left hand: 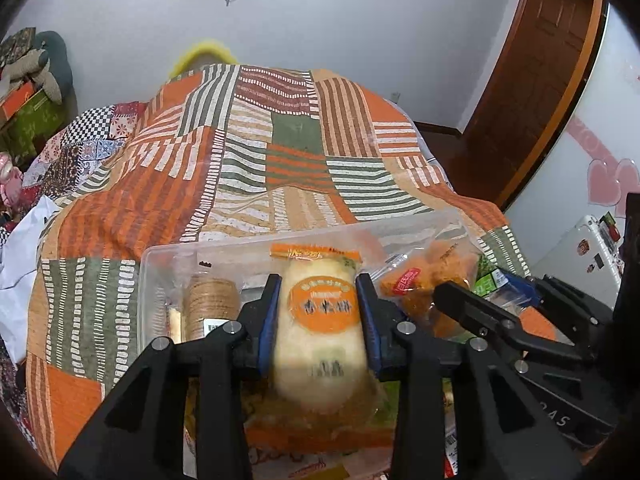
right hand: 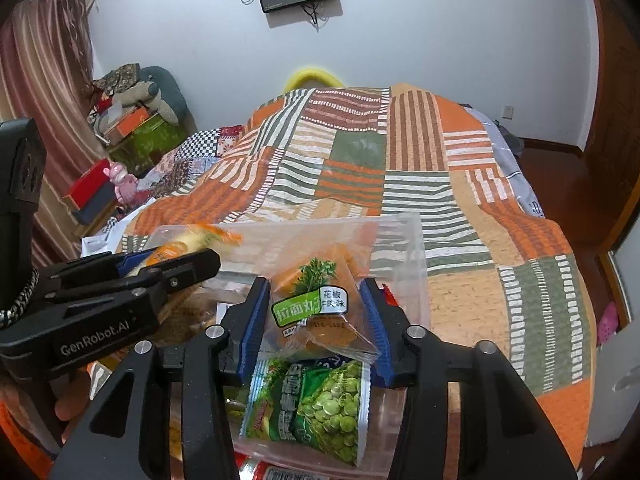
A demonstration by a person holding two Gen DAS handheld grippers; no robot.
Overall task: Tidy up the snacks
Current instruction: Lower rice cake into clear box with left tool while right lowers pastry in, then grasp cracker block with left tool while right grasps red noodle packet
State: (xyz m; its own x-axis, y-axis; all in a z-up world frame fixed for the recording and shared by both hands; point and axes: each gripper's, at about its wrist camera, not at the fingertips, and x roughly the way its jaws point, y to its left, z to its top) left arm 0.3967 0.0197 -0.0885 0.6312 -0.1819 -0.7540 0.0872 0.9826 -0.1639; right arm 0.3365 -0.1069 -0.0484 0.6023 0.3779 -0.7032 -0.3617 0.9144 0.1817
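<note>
Snacks are partly sorted already: a clear plastic bin (left hand: 160,264) sits on the patchwork quilt (left hand: 280,152) w/ several packs inside, more still loose near the camera.

Left wrist view: left gripper (left hand: 318,320) is clamped on a pale, rounded pastry pack (left hand: 320,320) w/ an orange oval label, held over the bin. Crinkly film, soft-looking filling. Far left in the bin, a ribbed stack of round crackers (left hand: 210,304); to the right, an orange crumbly snack bag (left hand: 428,280). Right gripper (left hand: 492,308) shows at the right edge.

Right wrist view: right gripper (right hand: 316,312) pinches a clear wedge-shaped packet (right hand: 316,312) w/ green label, above the bin's right end. Below it lies a glossy green pea bag (right hand: 320,404), prob. resting in a second clear tray, edges too blurred to be sure. Both held packs still need placing.
</note>
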